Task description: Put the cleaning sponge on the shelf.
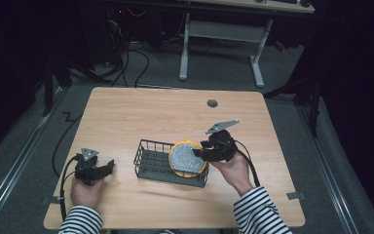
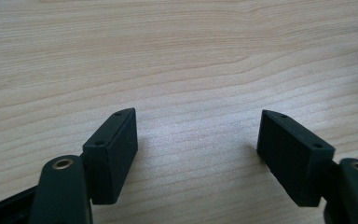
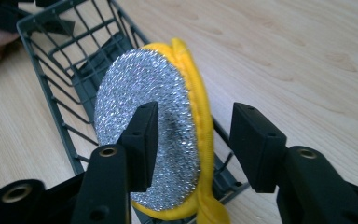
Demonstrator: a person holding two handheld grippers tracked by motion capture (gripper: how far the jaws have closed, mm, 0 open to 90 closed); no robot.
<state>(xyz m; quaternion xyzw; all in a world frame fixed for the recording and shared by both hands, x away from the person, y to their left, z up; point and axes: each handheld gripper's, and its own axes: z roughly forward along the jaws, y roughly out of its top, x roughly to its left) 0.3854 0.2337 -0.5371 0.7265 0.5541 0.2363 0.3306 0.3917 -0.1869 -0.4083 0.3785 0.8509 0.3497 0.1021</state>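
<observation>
Light wooden table (image 1: 141,112) in a dim room with a dark floor, cables and a second desk behind. A dark wire basket (image 1: 148,161) stands near the table's middle. A round scouring pad (image 1: 187,158), silver mesh on one face with a yellow rim and backing, stands on edge at the basket's right end, leaning against the wire wall.

Right gripper (image 3: 193,140): jaws spread and straddling the pad, one jaw against the silver face, the other standing clear of the yellow backing with a visible gap. The pad (image 3: 144,107) thus lies between the jaws but is not pinched; its lower part sits inside the basket (image 3: 51,60), its upper part above the rim.

Left gripper (image 1: 95,168): rests on the table well to the left of the basket, jaws spread over bare wood, holding nothing.

Step in hand, as judged: either seizing or releasing the pad at the basket. If seizing, the jaws should close squarely across the pad's thickness, near its middle rather than on the soft rim, and lift straight up so that the rim does not snag the wires. If releasing, the jaws should withdraw along their own line so that the pad is not tipped out.
</observation>
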